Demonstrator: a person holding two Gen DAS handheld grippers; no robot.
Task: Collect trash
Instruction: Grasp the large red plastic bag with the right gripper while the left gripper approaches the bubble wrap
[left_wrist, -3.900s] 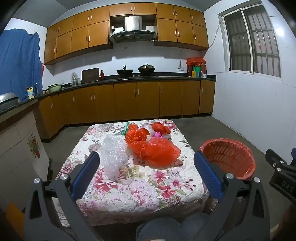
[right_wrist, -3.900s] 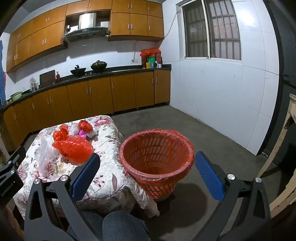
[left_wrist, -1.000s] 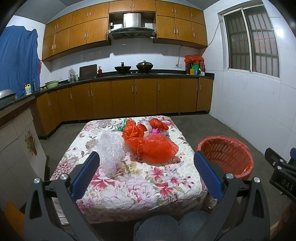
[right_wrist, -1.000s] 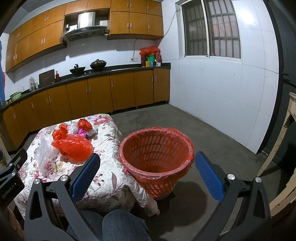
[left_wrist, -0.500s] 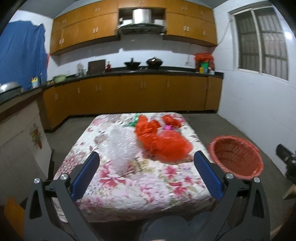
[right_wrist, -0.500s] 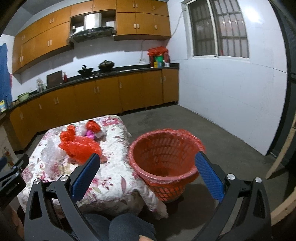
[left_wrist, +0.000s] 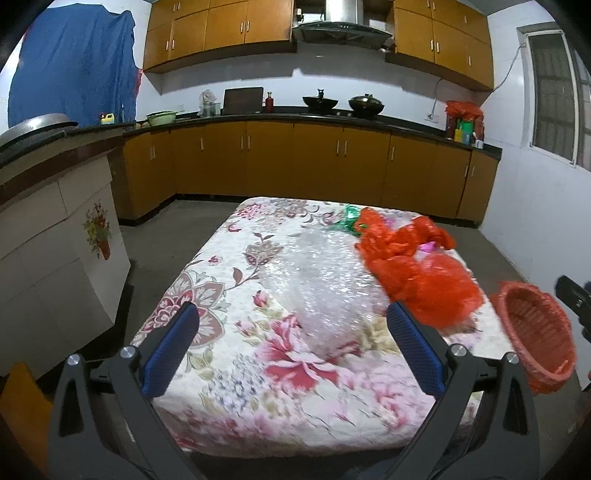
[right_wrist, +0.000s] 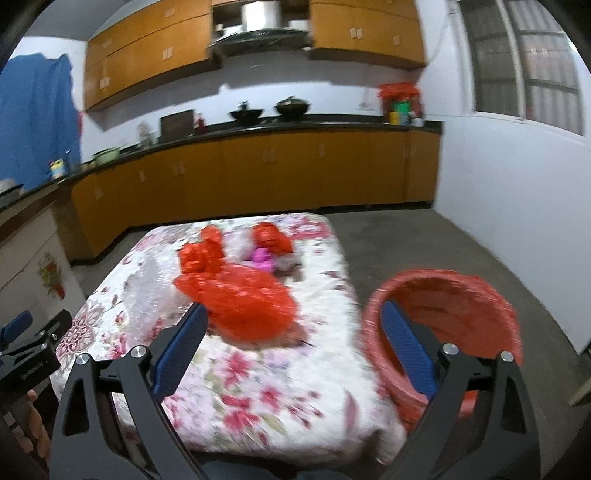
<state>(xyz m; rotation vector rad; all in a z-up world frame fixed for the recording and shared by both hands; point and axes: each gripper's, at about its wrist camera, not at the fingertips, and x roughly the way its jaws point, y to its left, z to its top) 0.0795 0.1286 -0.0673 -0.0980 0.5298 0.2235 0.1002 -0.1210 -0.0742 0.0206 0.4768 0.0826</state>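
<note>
A low table under a floral cloth (left_wrist: 236, 369) carries the trash: a crumpled sheet of clear bubble wrap (left_wrist: 321, 280), a big red plastic bag (left_wrist: 424, 288) (right_wrist: 243, 299), smaller red bags (right_wrist: 203, 254), a pink scrap (right_wrist: 262, 264) and a green scrap (left_wrist: 347, 218). A red mesh basket (right_wrist: 443, 321) (left_wrist: 535, 332) lined with a red bag stands on the floor at the table's right side. My left gripper (left_wrist: 290, 321) hangs open above the near edge, facing the bubble wrap. My right gripper (right_wrist: 293, 314) points at the big red bag with its jaws closing, touching nothing.
Orange cabinets (left_wrist: 295, 162) with a dark counter holding woks run along the back wall. A white tiled counter (left_wrist: 48, 258) stands left of the table, a blue cloth (left_wrist: 74, 62) hangs behind it. Bare concrete floor (right_wrist: 424, 240) lies right of the table.
Both views have swung left and come closer to the table. The basket has slid toward the right edge. The right gripper's jaws stand slightly narrower.
</note>
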